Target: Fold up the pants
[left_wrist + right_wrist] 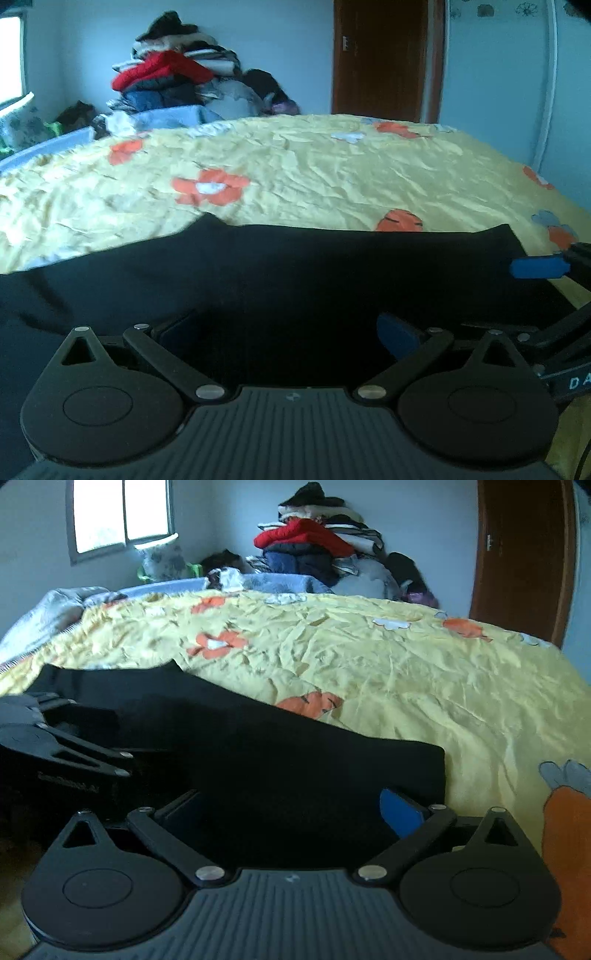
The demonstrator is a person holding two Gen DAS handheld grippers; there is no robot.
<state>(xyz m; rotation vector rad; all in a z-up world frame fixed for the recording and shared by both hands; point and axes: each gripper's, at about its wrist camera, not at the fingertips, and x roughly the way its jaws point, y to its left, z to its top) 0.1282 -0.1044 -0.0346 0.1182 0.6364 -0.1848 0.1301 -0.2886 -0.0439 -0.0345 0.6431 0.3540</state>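
Note:
Black pants [258,273] lie flat across the near edge of a bed with a yellow flowered sheet [314,177]. My left gripper [288,332] is open, its blue fingers [397,334] spread wide low over the dark cloth. My right gripper [288,808] is also open over the pants [277,753], near their right end; its blue finger [400,810] shows. The right gripper's blue tip shows in the left wrist view [535,266] at the pants' right edge. The left gripper's black body shows in the right wrist view [55,746].
A tall pile of clothes [173,81] stands beyond the bed against the wall, also in the right wrist view [317,546]. A brown door [380,59] is at the back right. A window [122,513] is at the back left. The yellow sheet [388,672] stretches beyond the pants.

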